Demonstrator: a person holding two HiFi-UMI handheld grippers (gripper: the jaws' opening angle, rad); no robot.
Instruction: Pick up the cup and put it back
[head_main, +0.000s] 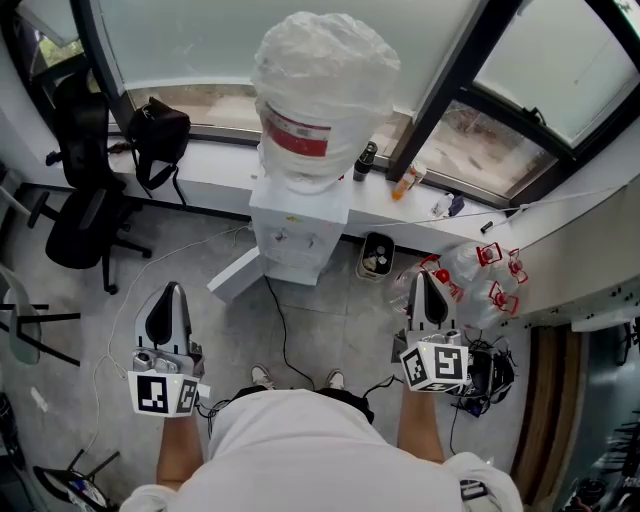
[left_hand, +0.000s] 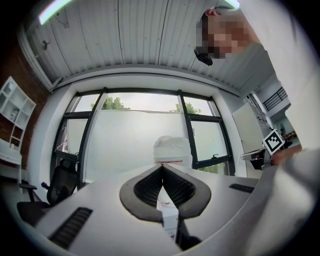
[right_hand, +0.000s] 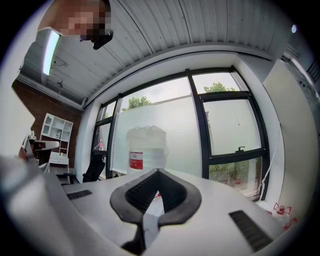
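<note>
From the head view, left to right: a black mesh office chair (head_main: 85, 215), a black bag (head_main: 158, 135) on the window sill (head_main: 215, 165), the left gripper (head_main: 172, 290), the boxy white water dispenser (head_main: 298, 235) topped by a bottle (head_main: 325, 70) wrapped in crinkled plastic, a small bin (head_main: 377, 255) on the grey floor (head_main: 330, 320), the right gripper (head_main: 425, 278) and red-printed plastic bags (head_main: 480, 280) — which of these things, if any, is the cup I cannot tell. Only the gripper views show the ribbed ceiling (left_hand: 150, 35) and trees (left_hand: 114, 104) above the frosted glass (left_hand: 132, 140). In each of them the dark ridged jaws meet at their tips with nothing between — the wrapped bottle stands beyond them.
</note>
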